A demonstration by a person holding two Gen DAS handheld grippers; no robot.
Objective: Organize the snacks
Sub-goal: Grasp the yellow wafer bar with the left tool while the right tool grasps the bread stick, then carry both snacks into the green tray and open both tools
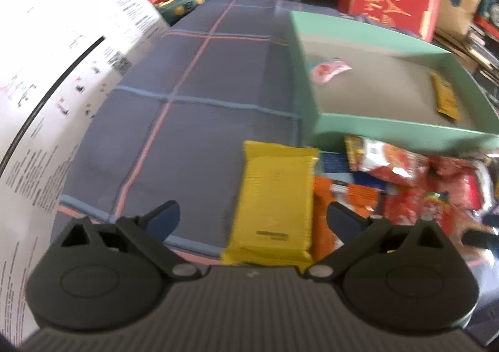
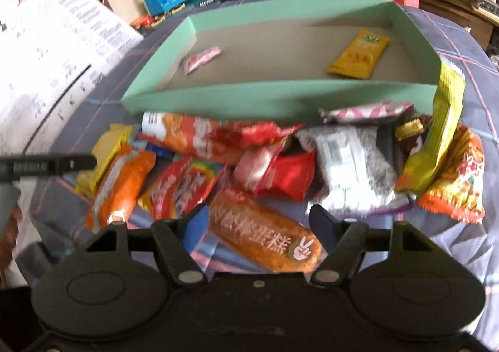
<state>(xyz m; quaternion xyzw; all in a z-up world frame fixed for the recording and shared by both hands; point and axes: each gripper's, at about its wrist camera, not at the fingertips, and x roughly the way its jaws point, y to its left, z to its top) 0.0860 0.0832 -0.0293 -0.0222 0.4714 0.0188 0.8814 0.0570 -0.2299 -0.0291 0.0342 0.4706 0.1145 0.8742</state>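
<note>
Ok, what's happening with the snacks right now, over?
Left gripper open over yellow packet. Right gripper open around cake packet. Green box holds two snacks. Nothing blocking.

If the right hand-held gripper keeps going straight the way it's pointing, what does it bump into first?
Probably the orange cake packet. It lies between the open fingers of the right hand-held gripper, with no pad pressing on it. Depth is hard to judge here.

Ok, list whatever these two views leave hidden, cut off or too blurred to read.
- Left wrist view: print on the yellow packet is blurred, and its near end is hidden by the left gripper body.
- Right wrist view: the orange cake packet between the right gripper fingers has its near end covered by the gripper body.
- Both views: the snack pile overlaps, so lower packets are hidden.
</note>
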